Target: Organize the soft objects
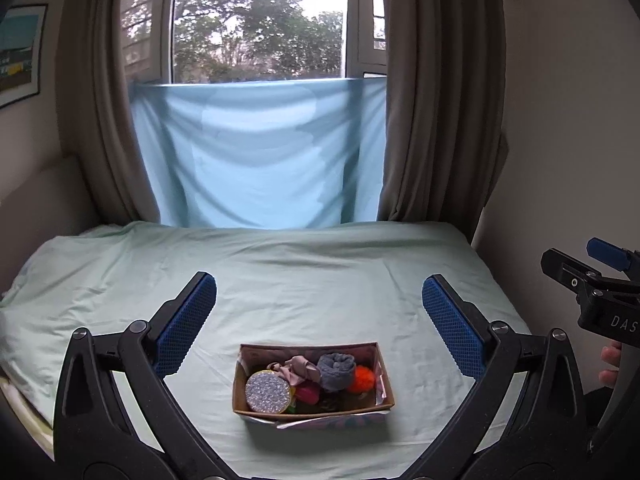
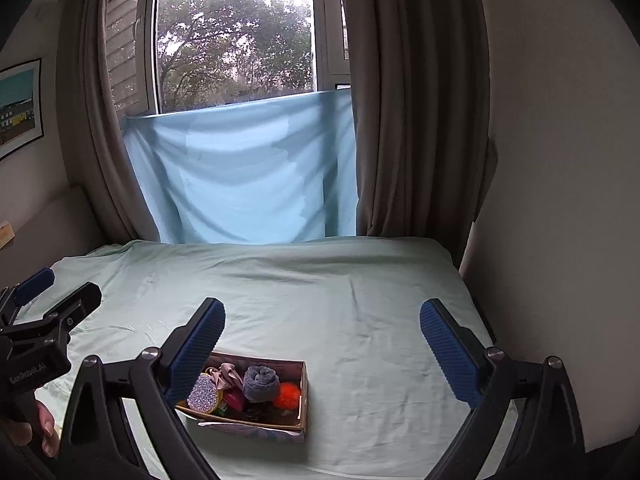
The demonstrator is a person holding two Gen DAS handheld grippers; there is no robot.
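Bed (image 1: 320, 280), box (image 1: 384, 380) contents half-hidden.

A bed (image 1: 280, 280) carries everything here, spread with a pale mint-green sheet (image 2: 360, 300) that lies mostly flat, with shallow wrinkles and soft folds toward its left side. Directly on the sheet sits one thing — a small open cardboard box (image 1: 386, 376), toward the near edge of the bed. It rests level, its long side facing the cameras, and something pale and patterned pokes out from under its near edge. The sheet around it lies bare up to the window wall.
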